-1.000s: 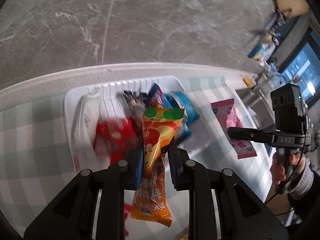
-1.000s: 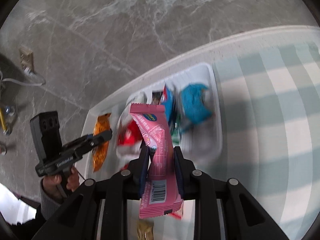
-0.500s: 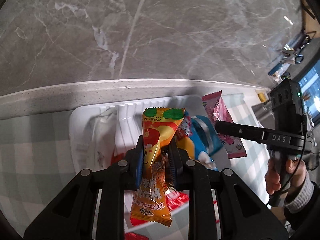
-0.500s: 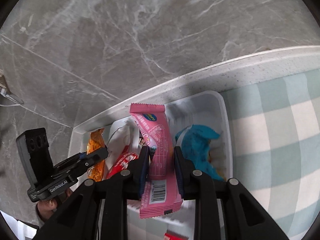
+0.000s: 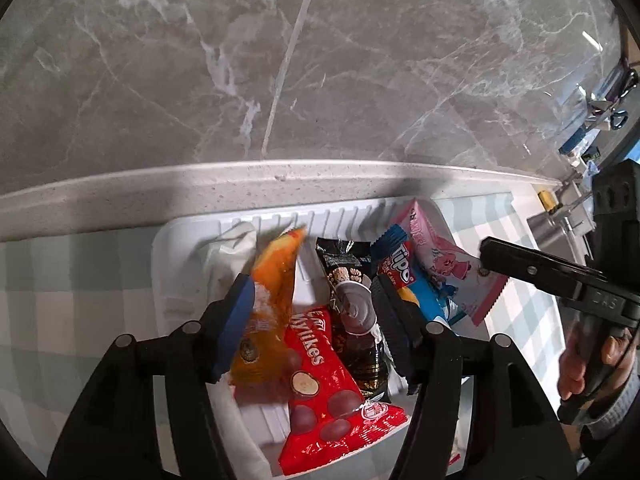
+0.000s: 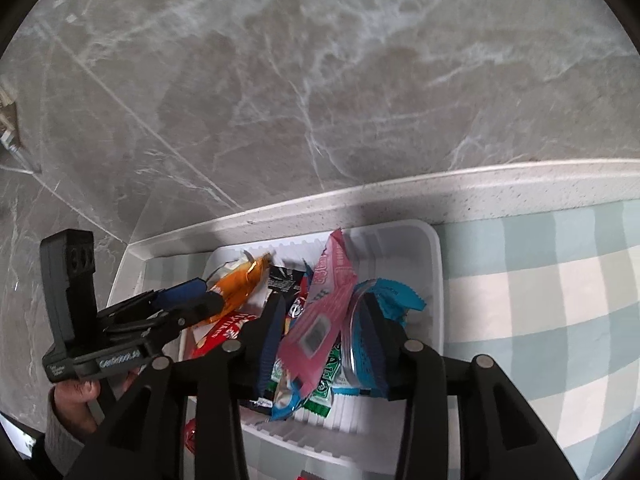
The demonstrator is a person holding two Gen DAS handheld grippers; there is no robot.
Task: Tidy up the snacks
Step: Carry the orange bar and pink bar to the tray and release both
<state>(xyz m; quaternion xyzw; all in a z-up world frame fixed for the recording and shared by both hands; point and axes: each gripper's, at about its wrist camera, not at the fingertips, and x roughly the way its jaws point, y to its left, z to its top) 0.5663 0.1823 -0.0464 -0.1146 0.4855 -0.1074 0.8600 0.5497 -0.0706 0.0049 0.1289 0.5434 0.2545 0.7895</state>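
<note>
A white bin (image 5: 168, 264) against the wall holds several snack packets. My left gripper (image 5: 314, 320) hangs over it with its jaws opening; the orange packet (image 5: 272, 300) is slipping down loose against the left finger (image 5: 236, 320), blurred. Below lie a red Mylikes packet (image 5: 320, 380), a black packet (image 5: 344, 276) and a Tipo packet (image 5: 394, 264). My right gripper (image 6: 320, 340) is over the bin's (image 6: 436, 280) right half, jaws opening. The pink packet (image 6: 320, 312) tilts between them, not pressed. A blue packet (image 6: 392, 296) lies beside it.
A grey marble wall rises just behind the pale counter ledge (image 5: 280, 184). A green-and-white checked cloth (image 6: 540, 300) covers the table around the bin. A person's hand (image 5: 588, 364) holds the right gripper's handle. Small clutter sits at the far right (image 5: 600, 120).
Both grippers moved forward over the bin and then opened. The orange packet has dropped from upright to leaning on the left finger. The pink packet has tipped over between the right jaws.
</note>
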